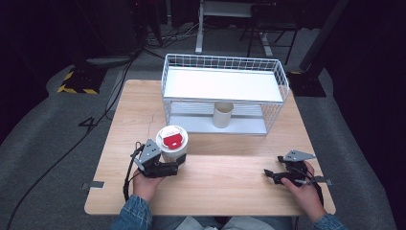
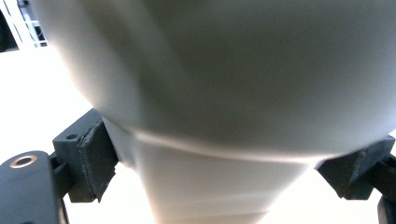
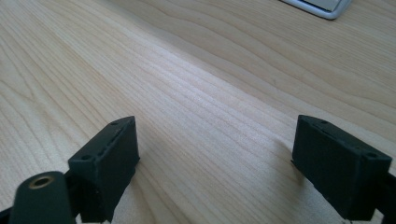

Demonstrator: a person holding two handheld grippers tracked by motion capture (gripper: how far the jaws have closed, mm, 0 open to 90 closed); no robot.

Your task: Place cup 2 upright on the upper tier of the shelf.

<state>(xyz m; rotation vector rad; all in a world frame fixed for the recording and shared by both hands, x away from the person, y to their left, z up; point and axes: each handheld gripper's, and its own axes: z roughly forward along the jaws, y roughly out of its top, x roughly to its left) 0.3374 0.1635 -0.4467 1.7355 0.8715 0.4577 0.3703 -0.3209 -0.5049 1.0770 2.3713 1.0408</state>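
Down at about 7 o'clock on the pale wood-grain bench (image 1: 230,182), the left gripper (image 1: 176,168) is clamping a smooth white paper cup (image 1: 172,143), the tapered kind with a flat white lid and a glossy red patch on top. Its jaws are pressing on the cup's lower wall from both sides, and in the left gripper view the matte, rough-edged pads (image 2: 95,161) are sitting snug against the cup (image 2: 224,107), whose curved side is looming huge and blurry.

Over at roughly 5 o'clock, the right gripper (image 1: 268,175) is resting low near the bench with its jaws standing apart and gripping nothing; the right gripper view is showing two blocky black pads (image 3: 109,158) with just bare wood grain (image 3: 205,116) between them.

Up at 12 o'clock, a boxy white wire rack (image 1: 225,93) with a flat white shelf is sitting on the bench, and a plain beige cylinder-shaped cup (image 1: 223,115) is standing upright on its lower level.
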